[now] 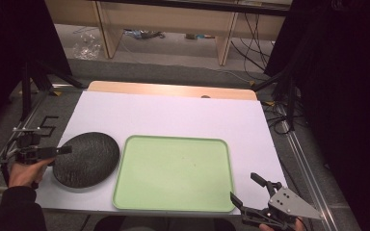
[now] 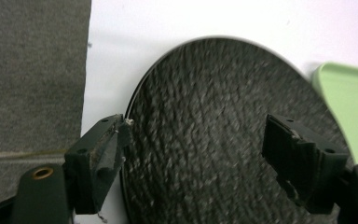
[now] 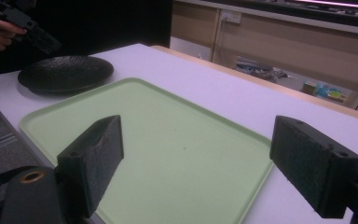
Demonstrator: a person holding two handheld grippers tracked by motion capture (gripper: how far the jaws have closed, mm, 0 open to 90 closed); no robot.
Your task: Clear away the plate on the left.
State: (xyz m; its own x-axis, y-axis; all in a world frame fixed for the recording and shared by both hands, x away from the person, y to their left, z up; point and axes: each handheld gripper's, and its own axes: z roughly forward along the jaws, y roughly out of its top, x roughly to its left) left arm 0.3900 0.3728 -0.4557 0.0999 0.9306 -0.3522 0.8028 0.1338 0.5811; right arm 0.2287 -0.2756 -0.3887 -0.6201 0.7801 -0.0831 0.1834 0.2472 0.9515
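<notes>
High view: round black plate (image 1: 86, 159) lies flat, left gripper (image 1: 67, 150) wide open over it.

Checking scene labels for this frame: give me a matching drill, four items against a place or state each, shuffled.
Items:
1. plate
2. tray
3. left gripper
4. right gripper

Places or states:
A. pale green, empty, mid-table
B. open, at the table's near right corner, just off the tray
C. black, ridged, on the white sheet left of the tray
D. open, jaws over the plate's left rim

Pairs: 1-C, 2-A, 3-D, 4-B
</notes>
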